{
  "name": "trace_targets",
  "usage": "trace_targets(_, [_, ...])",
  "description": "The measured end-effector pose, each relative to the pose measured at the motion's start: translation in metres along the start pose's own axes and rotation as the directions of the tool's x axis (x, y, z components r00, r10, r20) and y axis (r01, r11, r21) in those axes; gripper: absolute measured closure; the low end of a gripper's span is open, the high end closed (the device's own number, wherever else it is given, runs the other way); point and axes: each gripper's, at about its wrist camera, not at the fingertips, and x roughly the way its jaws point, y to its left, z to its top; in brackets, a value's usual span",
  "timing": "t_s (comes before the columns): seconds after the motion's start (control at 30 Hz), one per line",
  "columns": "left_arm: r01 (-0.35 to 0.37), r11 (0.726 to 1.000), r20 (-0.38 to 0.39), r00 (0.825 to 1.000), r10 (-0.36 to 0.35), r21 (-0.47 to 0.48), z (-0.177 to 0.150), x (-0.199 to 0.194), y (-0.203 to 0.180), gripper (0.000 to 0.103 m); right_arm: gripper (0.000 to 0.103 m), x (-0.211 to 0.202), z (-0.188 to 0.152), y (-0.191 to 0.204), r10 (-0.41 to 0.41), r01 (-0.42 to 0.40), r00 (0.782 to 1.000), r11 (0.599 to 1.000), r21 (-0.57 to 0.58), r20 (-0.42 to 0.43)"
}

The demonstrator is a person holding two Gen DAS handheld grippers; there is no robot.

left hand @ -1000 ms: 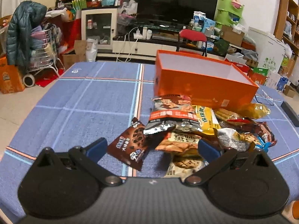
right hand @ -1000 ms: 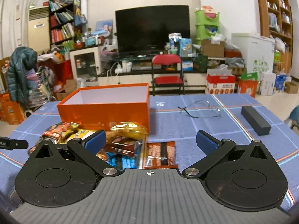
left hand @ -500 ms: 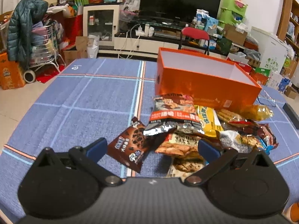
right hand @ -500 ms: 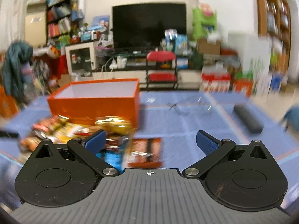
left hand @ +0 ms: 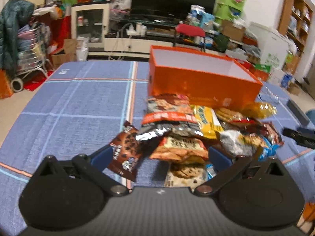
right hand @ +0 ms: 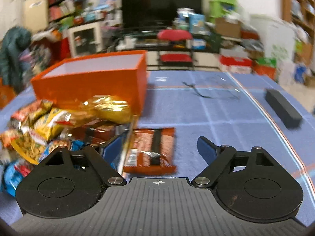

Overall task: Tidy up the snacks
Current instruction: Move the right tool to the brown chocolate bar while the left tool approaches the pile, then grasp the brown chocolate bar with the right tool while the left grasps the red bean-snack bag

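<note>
1. Right wrist view first: the right gripper [right hand: 158, 147] sits low over a flat orange-brown snack packet [right hand: 152, 149] lying alone on the blue checked tablecloth [right hand: 226, 122]. Its jaws have just been closing in but are still fairly wide; the packet lies between them and the pads do not press on it.
2. Just left of that packet is the snack pile [right hand: 59, 122], with a gold foil bag [right hand: 109, 108] on top, touching the front wall of the orange box [right hand: 94, 86].
3. From the left wrist view, the left gripper [left hand: 155, 155] hangs over the near edge of the pile, fingers spread wide, holding nothing. A brown chocolate-cookie packet [left hand: 126, 153] and a biscuit packet [left hand: 179, 147] lie between them.
4. As far as I can see, the box interior is bare, so the sorting looks barely begun; every snack is still out on the cloth.
5. Glasses [right hand: 212, 90] and a dark case [right hand: 282, 108] lie well apart, off to the right.
</note>
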Motion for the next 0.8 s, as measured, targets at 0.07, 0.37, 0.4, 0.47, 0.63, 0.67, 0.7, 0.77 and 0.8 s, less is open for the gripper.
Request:
trace_targets(0.07, [0.004,1.0,-0.009,1.0,-0.004,0.012,-0.001,0.004,-0.002,0.001,0.03,0.013,0.0,0.004,0.013,-0.013,1.0,1.0,-0.02,-0.018])
trace_targets(0.37, [0.044,0.999,-0.047,0.998,-0.043,0.025,0.002,0.027,-0.008,0.001,0.038,0.063,-0.005,0.004,0.046,-0.041,0.992,0.998,0.046,-0.115])
trace_targets(0.4, [0.045,0.999,-0.048,0.998,-0.043,0.027,0.004,0.031,-0.01,0.001,0.039,0.065,-0.005,0.004,0.04,-0.036,0.993,0.999,0.038,-0.113])
trace_targets(0.47, [0.05,0.998,-0.053,0.997,-0.049,0.024,0.007,0.037,-0.014,0.001,0.042,0.07,-0.003,0.008,0.022,-0.019,0.993,0.999,0.028,-0.116])
trace_targets(0.63, [0.07,0.997,-0.105,0.992,-0.066,0.039,0.006,0.053,-0.023,0.015,0.047,0.073,-0.002,0.014,0.002,-0.003,0.993,1.0,-0.001,-0.114])
trace_targets(0.67, [0.068,0.997,-0.122,0.991,-0.062,0.043,0.004,0.056,-0.025,0.019,0.047,0.073,-0.002,0.013,0.004,-0.004,0.994,1.0,0.0,-0.114])
trace_targets(0.7, [0.064,0.997,-0.131,0.99,-0.058,0.046,0.003,0.057,-0.026,0.019,0.047,0.072,-0.002,0.013,0.005,-0.005,0.994,1.0,-0.001,-0.114])
trace_targets(0.77, [0.068,0.997,-0.14,0.988,-0.062,0.042,0.001,0.059,-0.027,0.02,0.048,0.071,-0.002,0.011,0.008,-0.008,0.994,1.0,0.0,-0.113])
trace_targets(0.8, [0.071,0.997,-0.14,0.988,-0.066,0.034,0.001,0.06,-0.026,0.021,0.05,0.071,-0.002,0.011,0.01,-0.01,0.994,1.0,-0.001,-0.112])
